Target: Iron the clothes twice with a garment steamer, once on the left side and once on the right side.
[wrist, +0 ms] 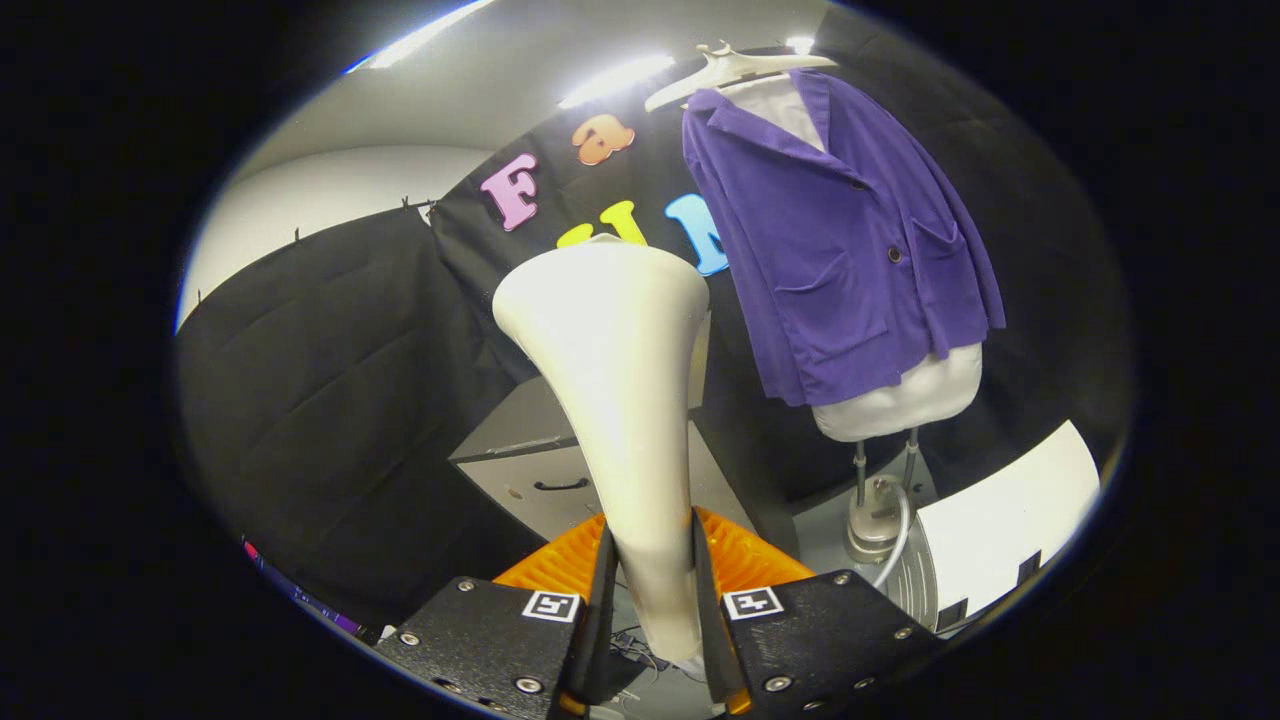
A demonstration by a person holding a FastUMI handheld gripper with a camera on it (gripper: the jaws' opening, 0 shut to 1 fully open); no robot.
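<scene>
Steamer head (615, 330) clamped between fingers (607, 580), purple jacket (850, 240) hanging beyond.

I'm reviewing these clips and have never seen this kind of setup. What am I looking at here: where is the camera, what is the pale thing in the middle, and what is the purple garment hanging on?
The camera rides on a hand-held two-finger gripper and looks forward along its fingers, hence the round, bulging picture. The fingers are closed on the neck of a pale garment steamer head, which stands upright between them and flares wide at the top. Beyond it and to the right, apart from the steamer, a purple jacket hangs on a white hanger over a white torso form on a metal stand. A hose curls by the stand's base. Behind the steamer is a grey cabinet with a dark handle. Black cloth forms the booth's wall.
</scene>
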